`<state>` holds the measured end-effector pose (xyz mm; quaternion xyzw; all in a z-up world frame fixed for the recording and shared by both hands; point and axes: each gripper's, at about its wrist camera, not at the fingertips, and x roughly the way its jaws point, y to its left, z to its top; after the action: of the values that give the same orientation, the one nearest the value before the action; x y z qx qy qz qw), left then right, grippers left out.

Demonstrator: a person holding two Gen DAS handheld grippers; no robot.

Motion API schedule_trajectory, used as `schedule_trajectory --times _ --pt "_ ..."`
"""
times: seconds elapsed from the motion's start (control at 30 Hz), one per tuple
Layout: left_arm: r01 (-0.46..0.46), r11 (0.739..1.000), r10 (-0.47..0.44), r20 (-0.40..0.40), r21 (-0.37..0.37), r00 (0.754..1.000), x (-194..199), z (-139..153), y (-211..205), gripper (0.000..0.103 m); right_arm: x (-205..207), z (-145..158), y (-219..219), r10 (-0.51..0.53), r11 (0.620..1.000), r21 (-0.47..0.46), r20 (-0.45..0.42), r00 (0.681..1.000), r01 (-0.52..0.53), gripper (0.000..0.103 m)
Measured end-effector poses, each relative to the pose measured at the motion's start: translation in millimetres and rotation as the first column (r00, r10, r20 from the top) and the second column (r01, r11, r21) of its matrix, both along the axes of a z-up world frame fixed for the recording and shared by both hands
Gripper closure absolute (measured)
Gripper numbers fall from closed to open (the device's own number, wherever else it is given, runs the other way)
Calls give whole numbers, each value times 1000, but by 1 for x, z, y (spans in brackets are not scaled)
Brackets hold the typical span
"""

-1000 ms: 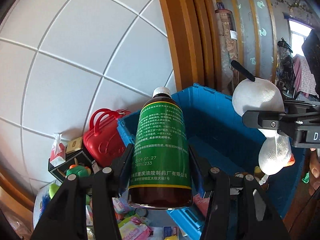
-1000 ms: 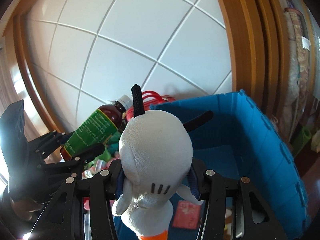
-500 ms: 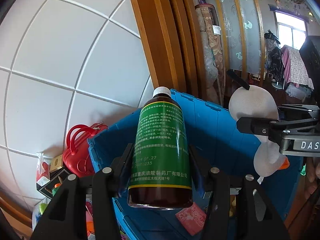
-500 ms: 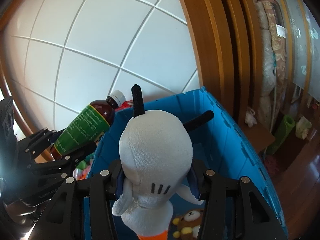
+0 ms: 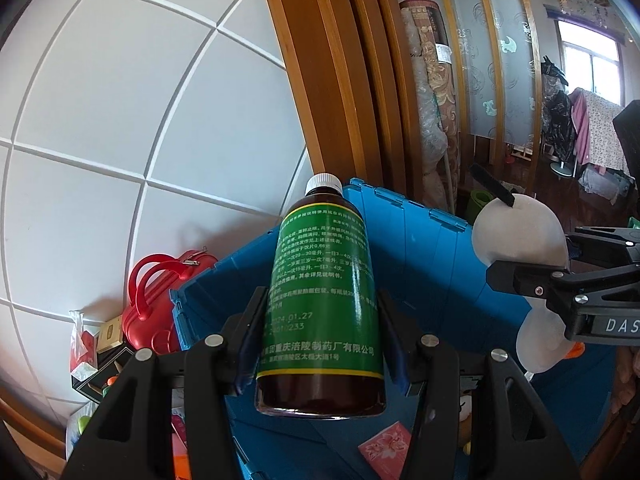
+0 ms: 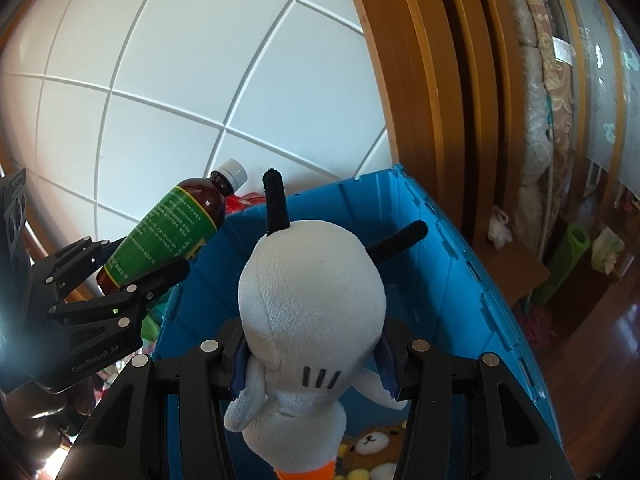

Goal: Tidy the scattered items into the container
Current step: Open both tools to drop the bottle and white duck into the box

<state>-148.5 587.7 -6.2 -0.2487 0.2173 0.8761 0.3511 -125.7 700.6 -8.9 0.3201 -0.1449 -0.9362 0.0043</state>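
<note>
White panelled wall backs the blue crate [image 5: 424, 256]; left tongs [image 5: 322, 344] clamp a bottle [image 5: 324, 304], right tongs [image 6: 312, 356] a plush [image 6: 312, 304].

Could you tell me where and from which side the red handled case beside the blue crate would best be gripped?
Probably by its looped handles, coming from above: the red case stands upright against the blue crate with the handles arching free on top, while its body looks wide and is hemmed in by clutter.
</note>
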Motion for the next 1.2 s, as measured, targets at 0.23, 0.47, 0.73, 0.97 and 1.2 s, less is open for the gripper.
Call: schedule_trajectory --times 0.23,0.47,0.73,0.97,1.2 --pt "-8 1000 8 23 8 1000 -14 -1 5 52 -14 -5 9 3 1000 -4 14 1000 -3 53" --pt "-111 993 111 6 26 994 -32 1 -7 0 -21 2 8 -21 999 50 -27 999 22 0" --pt "-144 989 144 8 14 990 -38 -8 -26 0 -30 3 9 -18 999 37 -27 999 19 0" --pt "-134 991 134 -8 -5 991 -30 -10 -29 0 -32 3 4 -2 1000 20 -30 1000 2 0" --pt "-133 991 133 -9 7 991 -24 -5 -35 0 -25 5 -4 7 1000 28 -33 999 -7 0"
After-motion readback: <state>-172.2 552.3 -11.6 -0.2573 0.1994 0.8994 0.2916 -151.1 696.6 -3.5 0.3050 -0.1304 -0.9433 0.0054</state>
